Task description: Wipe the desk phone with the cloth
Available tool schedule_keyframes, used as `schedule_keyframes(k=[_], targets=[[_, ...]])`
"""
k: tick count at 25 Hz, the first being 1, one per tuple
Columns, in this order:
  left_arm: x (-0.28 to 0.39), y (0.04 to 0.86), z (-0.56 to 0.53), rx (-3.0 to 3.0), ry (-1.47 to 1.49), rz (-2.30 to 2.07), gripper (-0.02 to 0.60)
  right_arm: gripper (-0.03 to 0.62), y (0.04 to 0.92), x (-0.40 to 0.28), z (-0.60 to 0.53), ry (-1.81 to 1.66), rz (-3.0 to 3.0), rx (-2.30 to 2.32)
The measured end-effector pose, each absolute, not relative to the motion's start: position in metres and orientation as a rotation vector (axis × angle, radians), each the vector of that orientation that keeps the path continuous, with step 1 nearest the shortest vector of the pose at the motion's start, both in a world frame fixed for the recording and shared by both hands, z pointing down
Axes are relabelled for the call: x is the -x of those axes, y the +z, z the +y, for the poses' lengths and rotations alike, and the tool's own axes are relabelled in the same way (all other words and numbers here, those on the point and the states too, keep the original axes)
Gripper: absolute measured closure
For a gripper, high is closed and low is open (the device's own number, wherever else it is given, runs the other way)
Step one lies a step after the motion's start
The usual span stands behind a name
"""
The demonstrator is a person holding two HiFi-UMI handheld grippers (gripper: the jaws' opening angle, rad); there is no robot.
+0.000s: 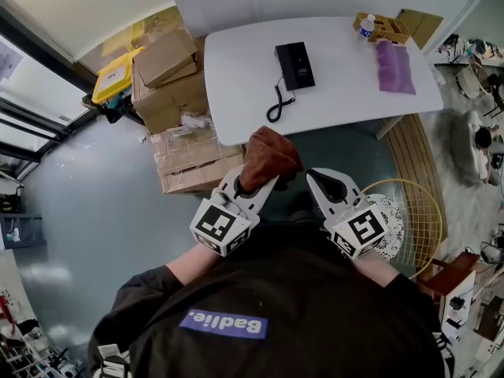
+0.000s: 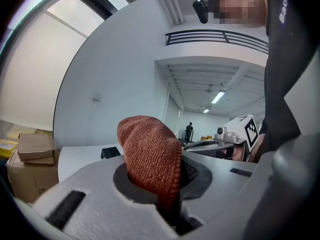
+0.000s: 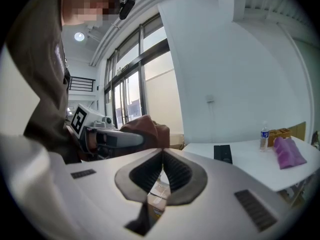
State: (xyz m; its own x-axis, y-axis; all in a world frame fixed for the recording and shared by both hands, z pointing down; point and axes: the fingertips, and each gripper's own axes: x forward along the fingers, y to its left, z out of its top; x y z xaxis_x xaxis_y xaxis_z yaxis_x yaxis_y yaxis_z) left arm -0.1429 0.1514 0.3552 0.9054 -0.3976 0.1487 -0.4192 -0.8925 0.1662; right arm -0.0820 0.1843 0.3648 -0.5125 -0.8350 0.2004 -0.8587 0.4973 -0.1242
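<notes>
A black desk phone (image 1: pixel 295 64) lies on the white table (image 1: pixel 236 77), its coiled cord trailing toward the near edge. My left gripper (image 1: pixel 250 181) is shut on a rust-brown cloth (image 1: pixel 268 157), held short of the table's near edge; the cloth (image 2: pixel 150 156) bulges up between the jaws in the left gripper view. The phone (image 2: pixel 110 152) shows small and far behind it. My right gripper (image 1: pixel 316 177) hangs beside the left one, shut with nothing in it. In the right gripper view the phone (image 3: pixel 223 153) lies on the table ahead, and the cloth (image 3: pixel 147 130) appears to the left.
A purple cloth (image 1: pixel 394 66), a water bottle (image 1: pixel 365 26) and a wooden tray (image 1: pixel 387 28) sit at the table's right end. Cardboard boxes (image 1: pixel 169 93) are stacked left of the table. A round wire-frame chair (image 1: pixel 413 211) stands on the right.
</notes>
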Motion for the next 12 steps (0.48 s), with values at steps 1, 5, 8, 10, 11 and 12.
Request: schedule_keyframes(k=[1,5,8,10,11,12], targets=[[0.144,0.356,0.151,-2.879,0.154,-0.613,0.522,0.563,0.364,0.083,0.183,0.308,-2.618,-1.490],[0.142,0.354,0.142,-2.894,0.134,-0.603,0.522,0.563,0.367,0.081,0.172,0.309,-2.611,-1.499],[0.138,0.354,0.127,-2.901,0.134,-0.616,0.522,0.563,0.369,0.078,0.156,0.307,-2.620,-1.488],[0.132,0.355,0.114,-2.900,0.137,-0.636,0.522,0.563,0.371,0.071,0.145,0.311,-2.626,-1.476],[0.129,0.356,0.107,-2.898,0.138,-0.647,0.522,0.563,0.373,0.067,0.140,0.318,-2.628,-1.469],[0.124,0.356,0.101,-2.897,0.139,-0.658,0.522,0.563,0.375,0.061,0.134,0.325,-2.629,-1.461]])
